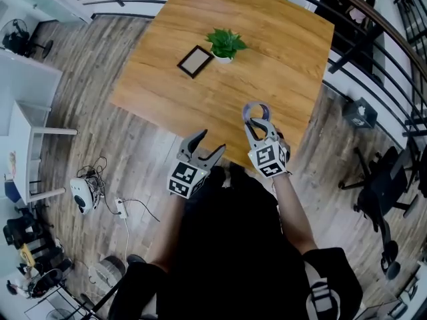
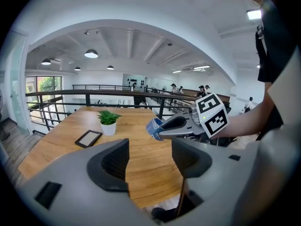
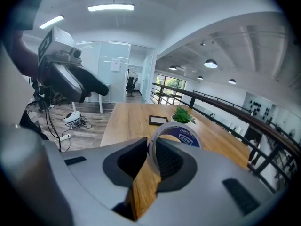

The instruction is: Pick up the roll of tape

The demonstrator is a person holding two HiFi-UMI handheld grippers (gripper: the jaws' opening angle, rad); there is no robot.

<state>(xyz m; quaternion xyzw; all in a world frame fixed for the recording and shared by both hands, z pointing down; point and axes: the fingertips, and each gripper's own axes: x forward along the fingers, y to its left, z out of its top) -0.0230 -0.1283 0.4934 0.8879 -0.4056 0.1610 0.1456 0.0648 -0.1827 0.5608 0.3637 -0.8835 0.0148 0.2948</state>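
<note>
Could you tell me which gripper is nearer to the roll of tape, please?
Right. The right gripper grips the roll of tape; the left gripper hangs open to its left, apart.

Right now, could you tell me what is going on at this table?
A person works with two hand-held grippers over a wooden table. The right hand-held gripper is shut on the tape, held upright and seemingly clear of the table. The left hand-held gripper is open and empty near the table's edge. A plant and a frame sit farther back.
</note>
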